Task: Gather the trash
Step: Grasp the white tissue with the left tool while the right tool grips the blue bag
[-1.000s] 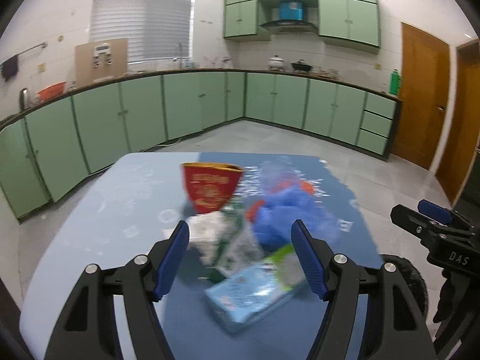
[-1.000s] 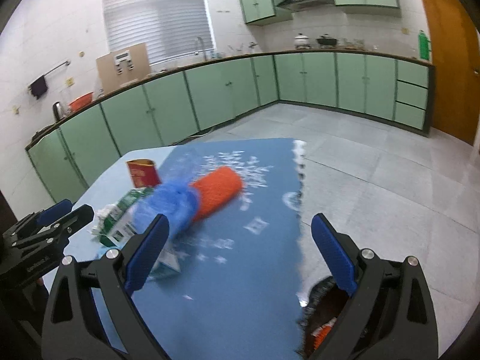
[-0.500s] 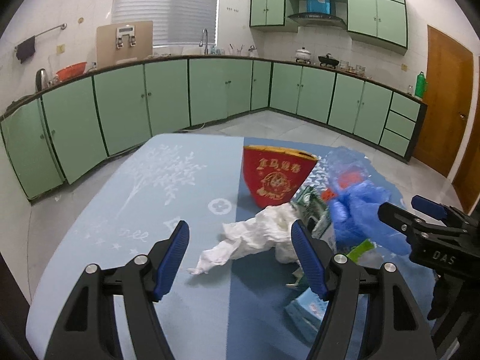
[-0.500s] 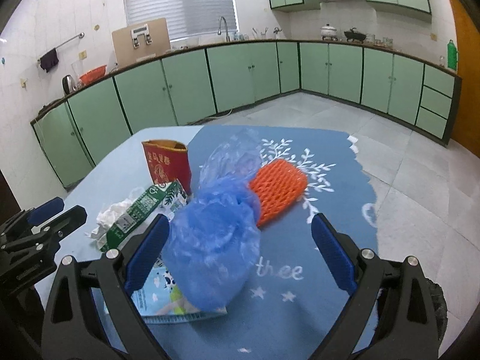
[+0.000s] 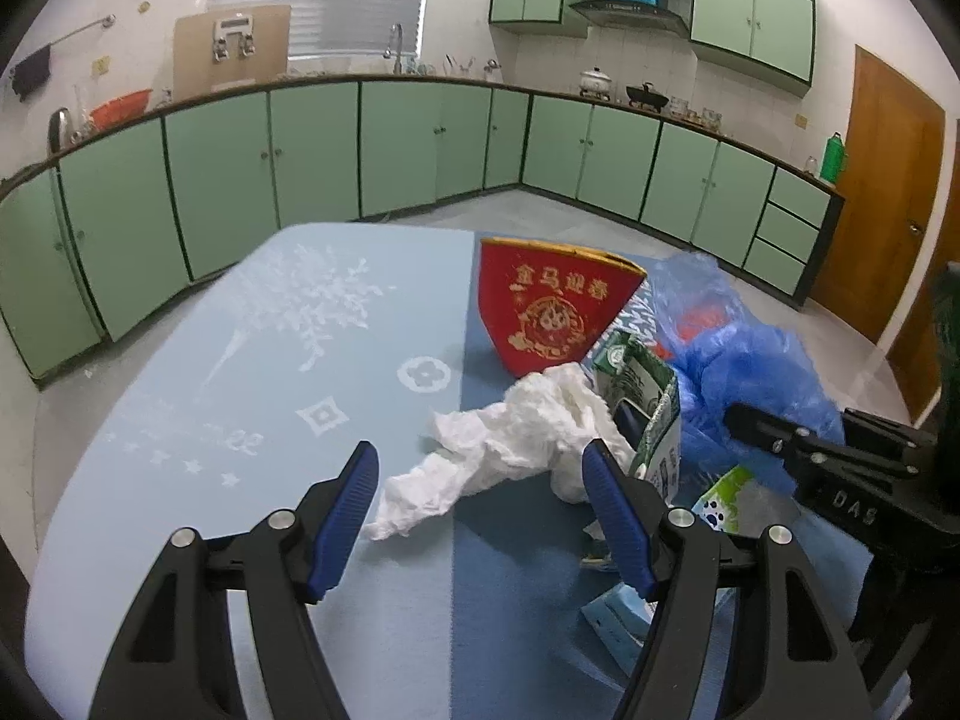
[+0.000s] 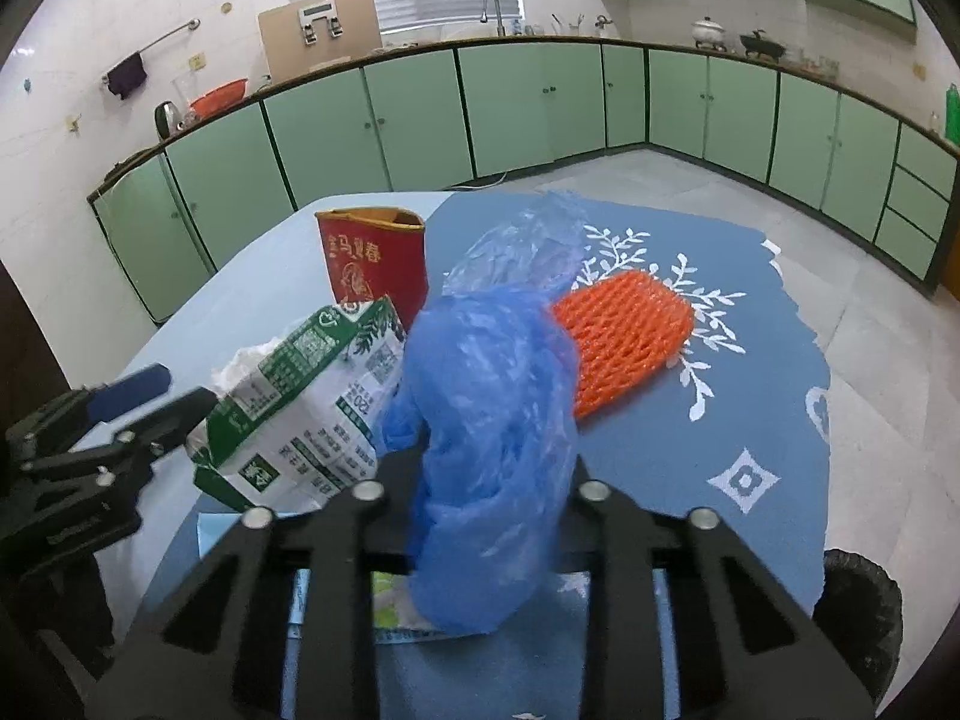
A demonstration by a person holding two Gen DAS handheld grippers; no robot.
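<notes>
Presently the right gripper (image 6: 489, 480) is clamped on the blue plastic bag (image 6: 486, 420), whose crumpled bulk bulges up between its jaws and hides the pads. The left gripper (image 5: 480, 510) stands with jaws wide apart and empty, facing the white crumpled tissue (image 5: 510, 450). That tissue lies on the table mat (image 5: 240, 360), directly ahead of the left gripper and slightly right of centre, its long axis running from the near left tail up toward the green milk carton (image 5: 648, 408) and the red paper cup (image 5: 552, 312). The near tail falls between the blue fingers (image 5: 342, 516). The left gripper is judged the nearer one for this piece. An orange foam net (image 6: 624, 336) lies beyond the bag, farther along the mat.
</notes>
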